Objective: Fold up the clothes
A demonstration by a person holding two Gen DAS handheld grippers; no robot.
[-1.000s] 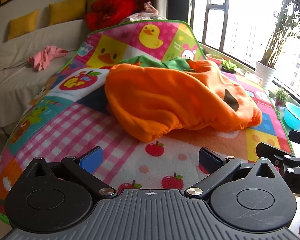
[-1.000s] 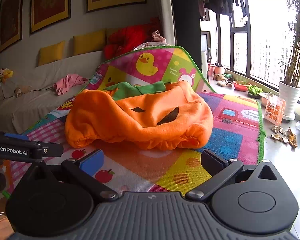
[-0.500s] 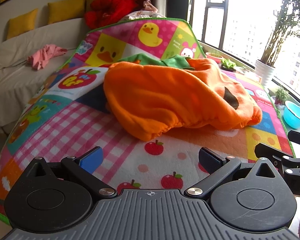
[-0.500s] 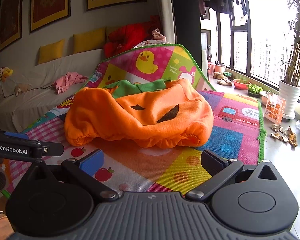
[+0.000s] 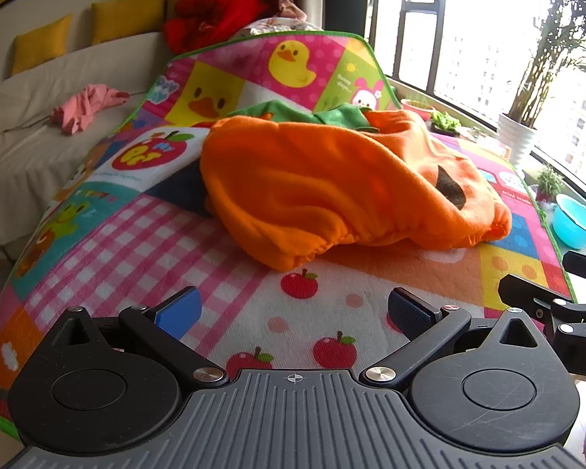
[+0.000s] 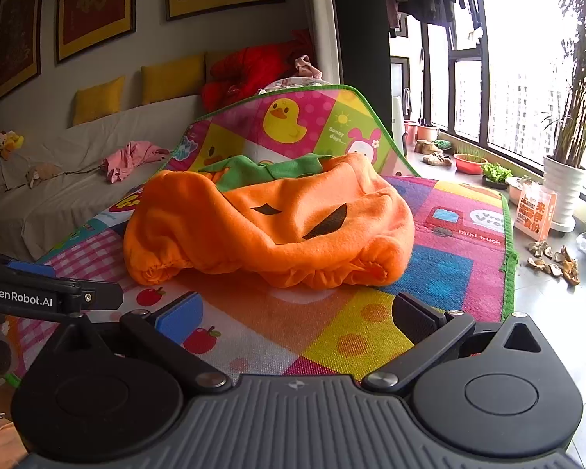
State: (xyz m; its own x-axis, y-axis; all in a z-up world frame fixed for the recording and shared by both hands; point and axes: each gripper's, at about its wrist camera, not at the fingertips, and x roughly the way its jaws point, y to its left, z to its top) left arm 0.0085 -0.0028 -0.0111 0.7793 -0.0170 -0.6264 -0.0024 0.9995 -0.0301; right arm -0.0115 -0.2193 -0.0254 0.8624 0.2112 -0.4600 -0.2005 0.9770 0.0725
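Orange fleece pumpkin costume (image 5: 332, 191) with a green collar and black face patches lies in a loose heap on the colourful patchwork play mat (image 5: 144, 242), unfolded. From the left wrist view, it sits ahead and slightly right of the left gripper (image 5: 293, 308), whose blue-padded jaws stand apart and empty above the mat. Its long axis runs left to right across the view, the gathered elastic hem facing the tongs.

From the right wrist view, the costume (image 6: 269, 226) lies straight ahead, apart from the right gripper (image 6: 297, 312), likewise spread and holding nothing. Both grippers look about equally near; each probably faces its own end of the hem, so a two-handed grasp seems likely.
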